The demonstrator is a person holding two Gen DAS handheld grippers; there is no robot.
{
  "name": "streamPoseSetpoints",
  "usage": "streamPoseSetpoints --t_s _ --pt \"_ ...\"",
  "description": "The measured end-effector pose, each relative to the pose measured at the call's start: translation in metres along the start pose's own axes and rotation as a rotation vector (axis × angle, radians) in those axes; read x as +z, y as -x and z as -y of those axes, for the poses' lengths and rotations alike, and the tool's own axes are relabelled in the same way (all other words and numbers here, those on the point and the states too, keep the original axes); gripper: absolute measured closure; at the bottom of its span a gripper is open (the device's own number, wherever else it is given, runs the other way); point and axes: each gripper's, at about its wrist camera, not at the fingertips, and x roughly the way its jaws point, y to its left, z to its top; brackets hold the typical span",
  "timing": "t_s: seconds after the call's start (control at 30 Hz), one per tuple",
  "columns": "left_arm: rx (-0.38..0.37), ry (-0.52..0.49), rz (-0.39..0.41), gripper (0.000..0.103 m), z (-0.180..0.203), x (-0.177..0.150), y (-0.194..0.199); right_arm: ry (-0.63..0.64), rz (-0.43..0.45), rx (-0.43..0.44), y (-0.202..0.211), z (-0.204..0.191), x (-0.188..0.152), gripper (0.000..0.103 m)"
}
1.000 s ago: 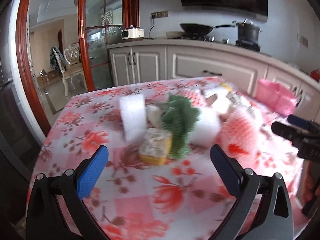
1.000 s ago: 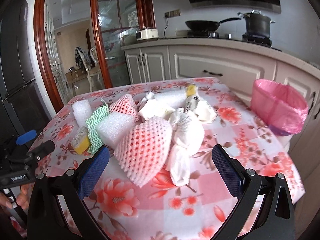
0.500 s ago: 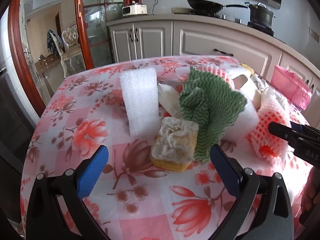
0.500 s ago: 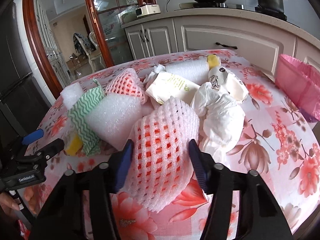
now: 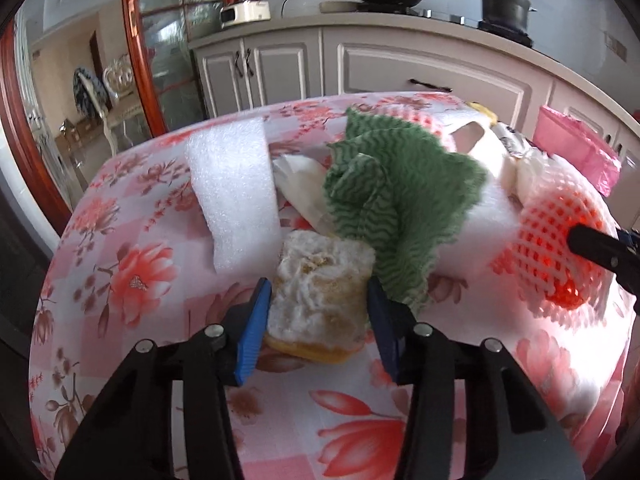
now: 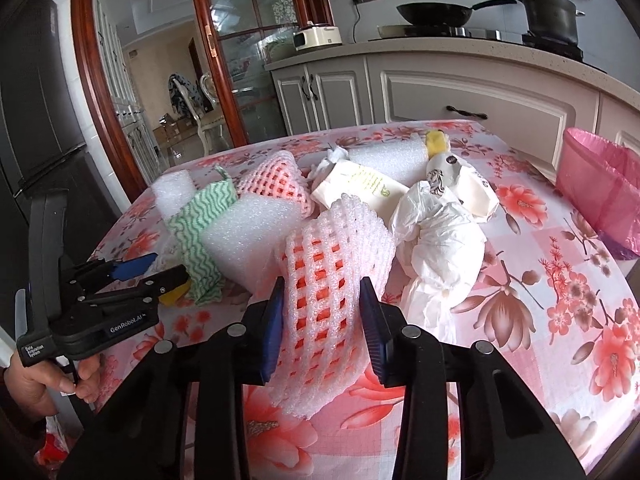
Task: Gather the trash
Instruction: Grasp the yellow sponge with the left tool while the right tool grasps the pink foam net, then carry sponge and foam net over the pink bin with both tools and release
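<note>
The left gripper [image 5: 316, 312] is closed onto the worn yellow sponge [image 5: 320, 304], just in front of the green cloth [image 5: 396, 200]. The right gripper [image 6: 322, 316] pinches the pink foam net [image 6: 328, 288] at the pile's near edge, probably so both pieces can be lifted together to the pink-lined bin [image 6: 600, 184] by the bench [image 6: 560, 320] corner

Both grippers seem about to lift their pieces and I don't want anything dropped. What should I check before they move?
1. Left gripper closed on the sponge: ok.
2. Right gripper closed on the pink foam net: ok.
3. Green cloth free of the sponge: not ok, it drapes against it.
4. Pink-lined bin open: ok.
5. Grip firm enough to lift: cannot tell.
</note>
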Motion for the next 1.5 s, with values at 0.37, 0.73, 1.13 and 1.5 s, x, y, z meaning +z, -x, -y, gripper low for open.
streamPoseSetpoints --t_s 0.37,0.73,1.13,1.5 --pt "-0.036 0.018 0.227 0.058 0.021 -0.006 0.076 0.026 0.141 -0.042 0.044 0.001 0.003 0.068" --pt "-0.170 -0.073 0.349 0.058 0.099 0.043 0.095 -0.062 0.286 -0.241 0.094 0.069 0.020 0.068" --pt "-0.401 -0.157 0.352 0.058 0.212 0.115 0.065 -0.188 0.333 -0.458 0.118 0.174 0.038 0.068" --pt "-0.568 -0.186 0.275 0.058 0.322 0.203 -0.008 -0.226 0.289 -0.566 0.106 0.274 0.064 0.068"
